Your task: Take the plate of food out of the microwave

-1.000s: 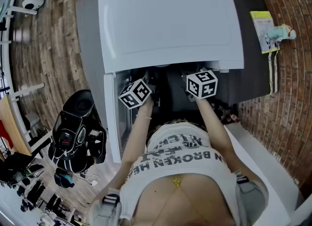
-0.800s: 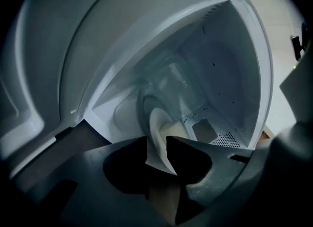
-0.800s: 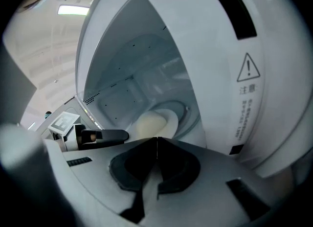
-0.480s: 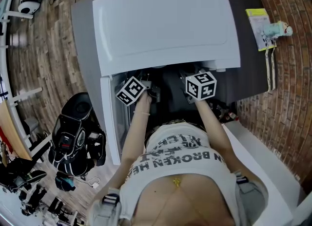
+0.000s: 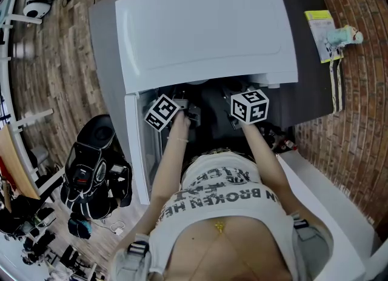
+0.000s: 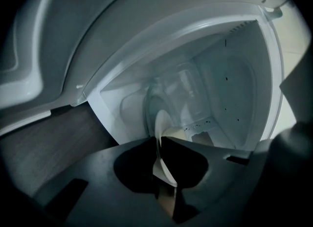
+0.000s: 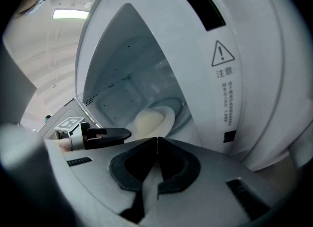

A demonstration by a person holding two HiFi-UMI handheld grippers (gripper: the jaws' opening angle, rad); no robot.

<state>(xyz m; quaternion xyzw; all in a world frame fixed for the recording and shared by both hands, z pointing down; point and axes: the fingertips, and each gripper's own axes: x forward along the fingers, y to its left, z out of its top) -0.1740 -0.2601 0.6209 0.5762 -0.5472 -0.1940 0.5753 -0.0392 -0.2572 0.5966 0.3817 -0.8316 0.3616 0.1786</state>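
The plate (image 7: 168, 116) is round, pale cream and shallow, and it carries a smooth, pale yellowish mound of food (image 7: 148, 122) near its middle. It lies on the glass turntable (image 7: 185, 109) inside the cavity of the white microwave (image 5: 206, 31), whose door (image 5: 138, 152) stands open to the left in the head view. The left gripper (image 6: 158, 140) reaches into the cavity with its jaws clamped on the plate's near rim. In the left gripper view the rim shows edge-on as a thin pale curve running between the two dark fingers (image 6: 132, 165). The right gripper (image 7: 157, 139) is just outside the opening, its jaws pressed together with nothing between them. The plate lies beyond its tips, apart from them.
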